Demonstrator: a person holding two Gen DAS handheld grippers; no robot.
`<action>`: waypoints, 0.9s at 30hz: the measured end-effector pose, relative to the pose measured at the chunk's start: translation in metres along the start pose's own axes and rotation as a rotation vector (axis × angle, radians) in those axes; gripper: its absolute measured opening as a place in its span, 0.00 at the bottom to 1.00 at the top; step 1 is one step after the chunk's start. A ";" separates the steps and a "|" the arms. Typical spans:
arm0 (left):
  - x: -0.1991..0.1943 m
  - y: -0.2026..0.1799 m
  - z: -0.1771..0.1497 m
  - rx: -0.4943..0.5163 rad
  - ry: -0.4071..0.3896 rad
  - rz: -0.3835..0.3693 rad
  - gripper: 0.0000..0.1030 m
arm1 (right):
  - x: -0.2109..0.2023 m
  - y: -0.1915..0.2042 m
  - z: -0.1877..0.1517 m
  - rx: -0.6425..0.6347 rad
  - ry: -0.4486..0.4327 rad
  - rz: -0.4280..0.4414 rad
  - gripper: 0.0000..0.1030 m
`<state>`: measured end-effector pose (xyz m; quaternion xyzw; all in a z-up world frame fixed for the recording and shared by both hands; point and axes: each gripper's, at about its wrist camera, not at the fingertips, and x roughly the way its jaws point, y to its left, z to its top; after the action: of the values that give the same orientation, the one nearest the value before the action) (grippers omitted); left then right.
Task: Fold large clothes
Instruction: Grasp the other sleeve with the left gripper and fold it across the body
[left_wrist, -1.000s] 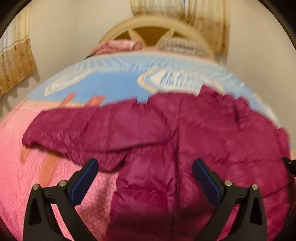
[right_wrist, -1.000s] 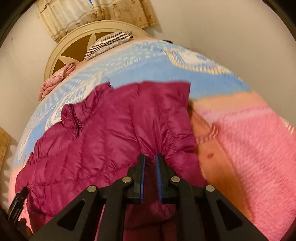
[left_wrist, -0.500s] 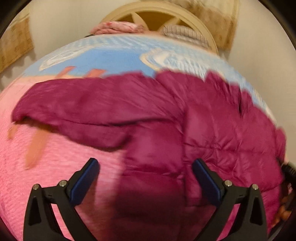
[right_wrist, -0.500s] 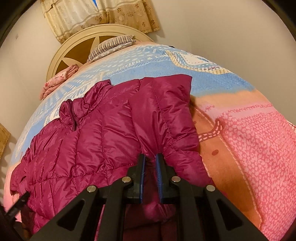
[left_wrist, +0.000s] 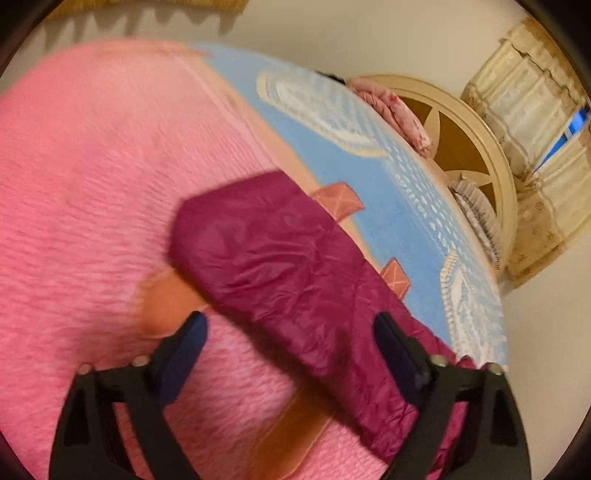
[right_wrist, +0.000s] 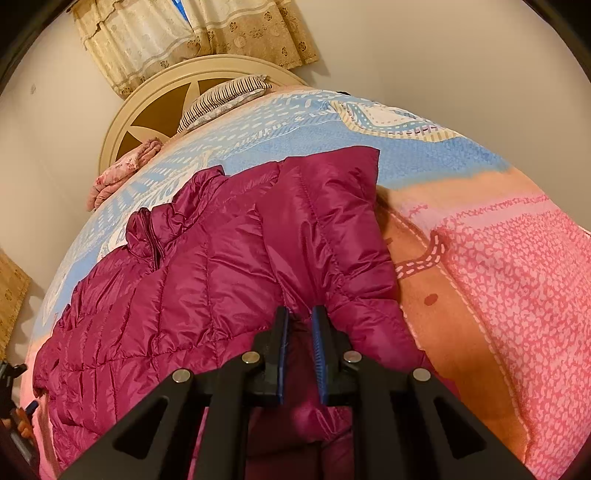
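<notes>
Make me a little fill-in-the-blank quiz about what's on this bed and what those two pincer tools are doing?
1. The puffy jacket lying on the bed is ____ in colour.
2. The right gripper is ____ on the jacket's fabric.
3. The left gripper has its jaws ____, over the jacket's sleeve.
4. The striped pillow lies against the round ____.

Missing words: magenta; shut; open; headboard

A magenta jacket sleeve is seen lying flat on the pink and blue bedspread. The left gripper is held above it; its jaws have just been closing, nothing gripped.
</notes>
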<state>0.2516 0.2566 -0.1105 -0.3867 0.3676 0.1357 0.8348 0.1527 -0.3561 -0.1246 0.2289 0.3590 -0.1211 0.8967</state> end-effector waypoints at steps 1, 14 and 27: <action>0.004 0.000 0.000 -0.015 0.008 -0.015 0.85 | 0.000 0.000 0.000 0.001 0.000 0.002 0.13; -0.001 -0.043 -0.008 0.191 -0.047 0.015 0.11 | 0.000 0.000 0.000 0.001 -0.002 0.002 0.13; -0.124 -0.235 -0.200 1.006 -0.233 -0.361 0.11 | -0.001 -0.004 0.001 0.017 -0.005 0.020 0.13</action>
<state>0.1835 -0.0415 0.0205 0.0211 0.2201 -0.1604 0.9620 0.1509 -0.3600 -0.1247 0.2399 0.3535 -0.1155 0.8967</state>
